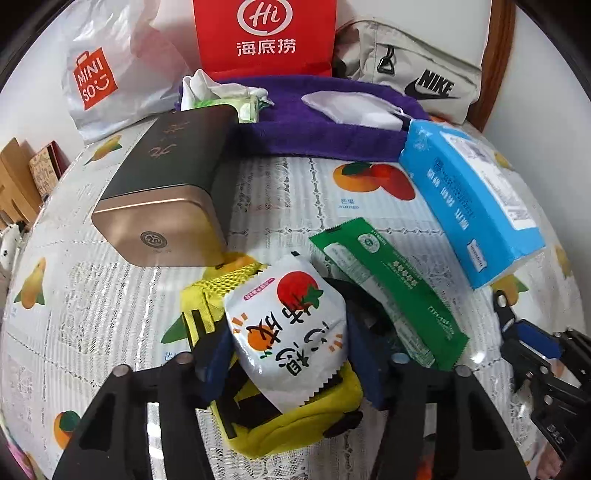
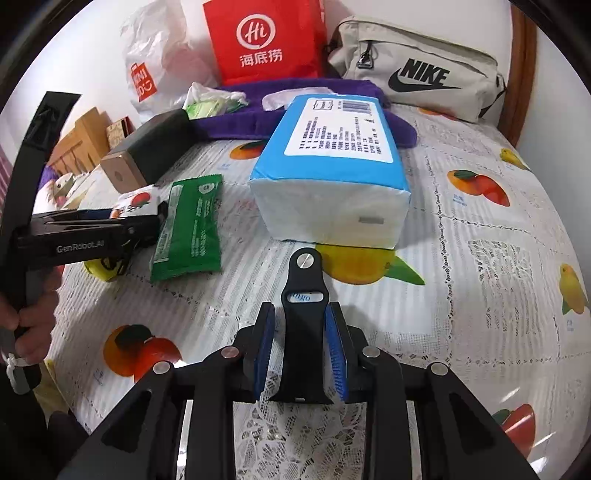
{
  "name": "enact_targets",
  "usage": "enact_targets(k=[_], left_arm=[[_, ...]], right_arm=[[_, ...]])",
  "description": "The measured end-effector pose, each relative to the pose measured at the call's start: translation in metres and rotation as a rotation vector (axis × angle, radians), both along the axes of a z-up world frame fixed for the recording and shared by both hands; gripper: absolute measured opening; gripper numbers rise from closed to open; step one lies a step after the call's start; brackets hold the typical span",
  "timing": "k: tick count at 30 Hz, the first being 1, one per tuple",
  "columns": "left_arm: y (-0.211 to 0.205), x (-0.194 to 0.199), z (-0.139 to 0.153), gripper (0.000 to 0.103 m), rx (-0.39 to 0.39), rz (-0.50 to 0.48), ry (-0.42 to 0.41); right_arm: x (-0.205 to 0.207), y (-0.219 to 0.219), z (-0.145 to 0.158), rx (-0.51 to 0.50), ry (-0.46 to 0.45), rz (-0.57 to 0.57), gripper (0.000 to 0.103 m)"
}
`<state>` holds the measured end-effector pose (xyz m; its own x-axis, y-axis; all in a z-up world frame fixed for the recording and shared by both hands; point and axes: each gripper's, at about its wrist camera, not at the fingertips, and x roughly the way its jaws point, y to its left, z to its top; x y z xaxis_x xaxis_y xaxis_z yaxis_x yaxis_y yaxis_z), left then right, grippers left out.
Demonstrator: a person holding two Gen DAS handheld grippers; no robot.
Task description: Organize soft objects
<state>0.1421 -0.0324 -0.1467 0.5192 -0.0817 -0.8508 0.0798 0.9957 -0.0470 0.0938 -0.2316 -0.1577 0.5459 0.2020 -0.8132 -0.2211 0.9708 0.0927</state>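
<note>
My left wrist camera looks steeply down, close over the white snack pouch (image 1: 291,332), my right one over the black strap (image 2: 304,332), and both share the blue tissue pack (image 2: 332,162) and red bag (image 1: 264,35) beyond.

White snack pouch (image 1: 288,332) with tomato print, tilted, atop yellow mesh pouch (image 1: 295,417). Green sachet (image 1: 388,295) flat just beside. Blue-wrapped tissue pack (image 2: 332,166) lying near. Black watch strap (image 2: 304,332) upright on tablecloth.

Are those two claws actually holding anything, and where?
Right gripper pinches a black strap at its wide end. Left gripper straddles a white snack packet; grip unclear.
</note>
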Motion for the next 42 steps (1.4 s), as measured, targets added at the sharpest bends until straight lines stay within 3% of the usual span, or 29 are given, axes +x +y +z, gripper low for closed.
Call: enact_targets(k=[7, 14, 18, 20, 21, 28, 32, 38, 40, 42], left_arm=[[0.022, -0.012, 0.01, 0.042, -0.177, -0.025, -0.036], [0.041, -0.022, 0.021, 0.042, -0.282, -0.027, -0.078], [0.052, -0.025, 0.024, 0.042, -0.274, 0.001, -0.09], [0.06, -0.026, 0.026, 0.042, -0.283, 0.022, -0.09], [0.062, -0.025, 0.027, 0.042, -0.283, 0.028, -0.089], [0.068, -0.026, 0.032, 0.042, -0.283, 0.033, -0.092], [0.068, -0.026, 0.03, 0.042, -0.296, 0.031, -0.082], [0.064, -0.027, 0.028, 0.042, -0.294, 0.016, -0.072], [0.064, -0.026, 0.028, 0.042, -0.297, 0.019, -0.071], [0.063, -0.024, 0.028, 0.042, -0.3, 0.018, -0.067]], right_arm=[[-0.001, -0.001, 0.005, -0.005, -0.01, -0.005, 0.022], [-0.004, -0.003, 0.008, -0.005, -0.005, -0.016, 0.022], [-0.007, -0.005, 0.015, -0.002, -0.012, -0.025, 0.02], [-0.008, -0.006, 0.02, 0.008, -0.009, -0.025, 0.004], [-0.008, -0.007, 0.023, 0.019, -0.011, -0.024, 0.003], [-0.008, -0.006, 0.021, -0.01, 0.008, -0.02, 0.005], [-0.008, -0.011, 0.014, 0.016, 0.031, -0.021, 0.034], [-0.012, -0.002, 0.002, -0.041, 0.039, 0.004, 0.035], [-0.014, 0.004, -0.001, -0.078, 0.011, 0.019, 0.031], [-0.012, 0.006, 0.0, -0.074, 0.023, 0.042, 0.021]])
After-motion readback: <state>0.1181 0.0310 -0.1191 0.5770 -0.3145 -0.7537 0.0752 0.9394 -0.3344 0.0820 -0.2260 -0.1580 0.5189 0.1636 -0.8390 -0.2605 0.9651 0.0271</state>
